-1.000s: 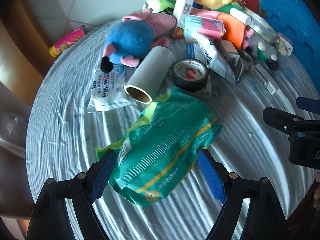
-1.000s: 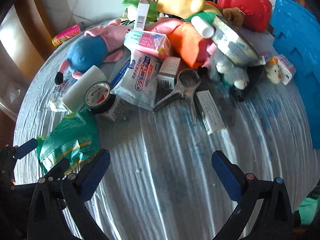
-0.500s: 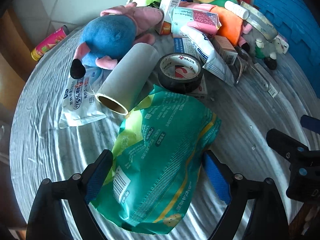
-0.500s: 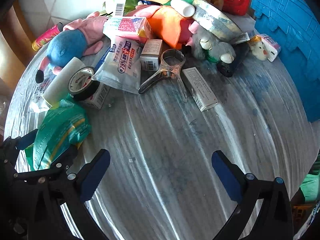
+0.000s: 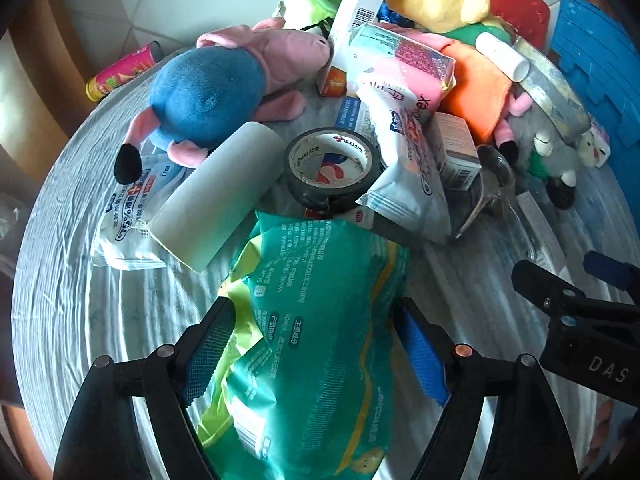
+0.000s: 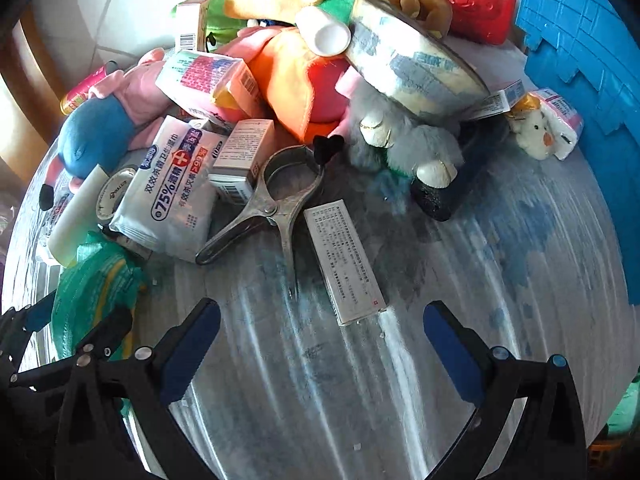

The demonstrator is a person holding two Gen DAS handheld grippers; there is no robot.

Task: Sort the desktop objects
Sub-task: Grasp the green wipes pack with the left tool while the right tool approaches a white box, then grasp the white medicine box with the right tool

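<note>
A green snack packet (image 5: pixel 320 320) lies at the near edge of the pile. My left gripper (image 5: pixel 314 350) has closed on it: both blue pads press its sides and its left edge is crumpled up. In the right wrist view the same packet (image 6: pixel 96 280) shows at the far left, inside the left gripper's fingers. My right gripper (image 6: pixel 320 340) stands open over bare tabletop with nothing between its fingers. Just ahead of it lie a flat white box (image 6: pixel 344 256) and a metal clamp (image 6: pixel 276 208).
The round table (image 6: pixel 500 260) carries a heap: a blue and pink plush (image 5: pixel 208 92), a white tube (image 5: pixel 216 196), a tape roll (image 5: pixel 332 164), wipes packs (image 6: pixel 176 188), small boxes and more plush toys. A blue crate (image 6: pixel 592 80) stands at the right and a red bag (image 6: pixel 472 0) at the back.
My left gripper has moved forward over the green packet and its fingers have drawn in against it. My right gripper has advanced toward the white box and the clamp.
</note>
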